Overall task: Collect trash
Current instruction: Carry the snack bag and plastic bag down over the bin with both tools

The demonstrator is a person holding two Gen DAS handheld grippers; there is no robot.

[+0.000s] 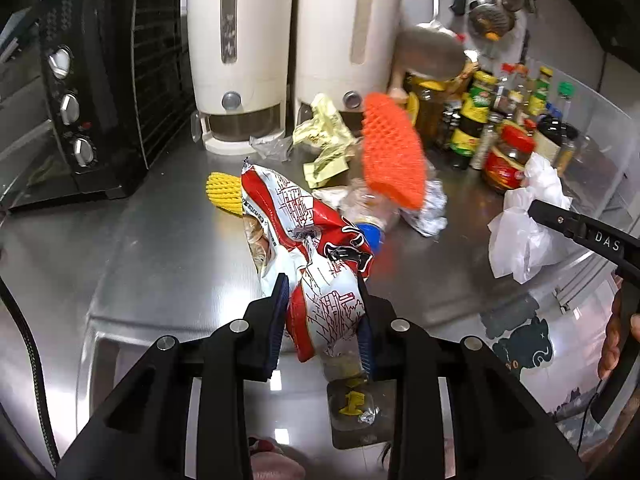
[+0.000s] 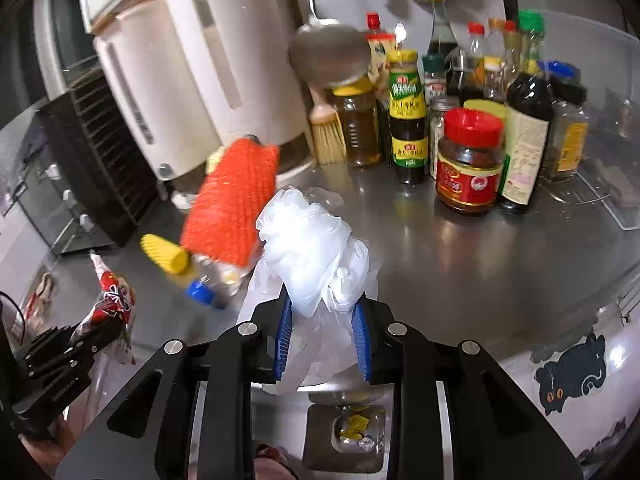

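Both fingers of the left gripper [image 1: 322, 320] are clamped on a red and white snack bag [image 1: 308, 240], which stands up from the blue pads and leans toward the back of the steel counter [image 1: 168, 248]. On the right gripper [image 2: 322, 334] the fingers press from both sides on a crumpled white plastic bag [image 2: 312, 256], held above the counter's front edge. Just under both grippers, below that edge, a small opening [image 2: 352, 432] shows yellow and silver scraps inside. More trash lies in the middle of the counter: an orange foam net [image 1: 392, 152], blurred, a yellow foam net [image 1: 224, 192], a clear bottle with a blue cap [image 1: 370, 234], a yellow wrapper [image 1: 324, 140] and a piece of foil [image 1: 430, 208]. At the back, two white dispensers [image 1: 240, 56] and a black oven [image 1: 88, 92] close the left side, and sauce bottles [image 2: 408, 120] crowd the right. Bare steel stays open between the bottles and the front edge on the right.
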